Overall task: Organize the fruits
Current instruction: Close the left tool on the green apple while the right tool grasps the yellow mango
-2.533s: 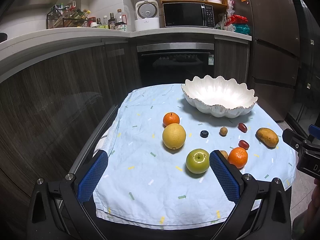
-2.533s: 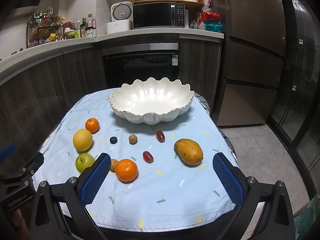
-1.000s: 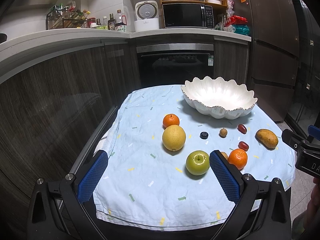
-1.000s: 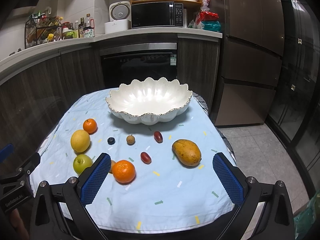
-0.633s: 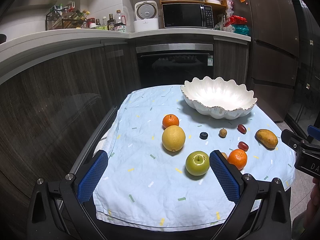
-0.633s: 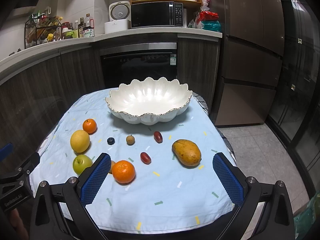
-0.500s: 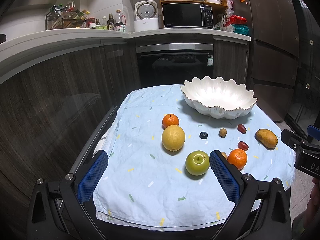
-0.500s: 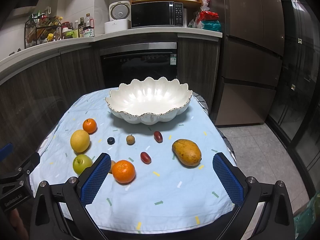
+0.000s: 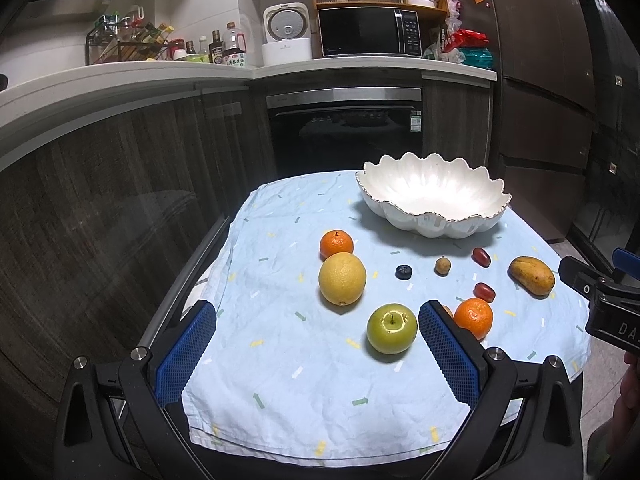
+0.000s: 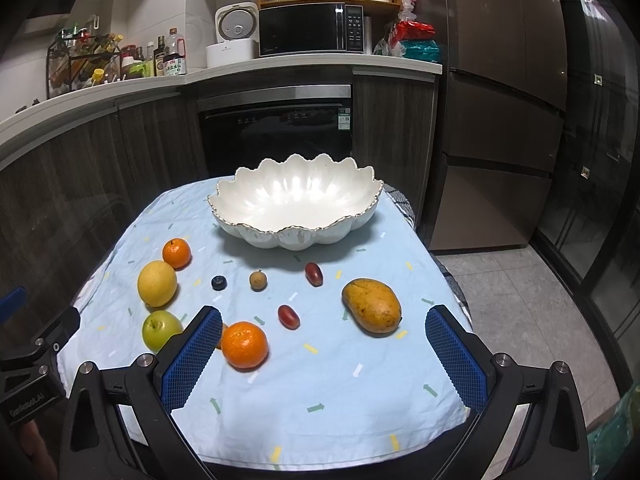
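Right wrist view: scalloped glossy bowl (image 10: 296, 216), both tongs (image 10: 322, 344) (image 9: 316, 344) spread, empty.

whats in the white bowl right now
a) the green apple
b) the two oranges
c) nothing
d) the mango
c: the white bowl shows only its bare glossy inside, while the mango, the green apple and both oranges lie on the tablecloth in front of it.
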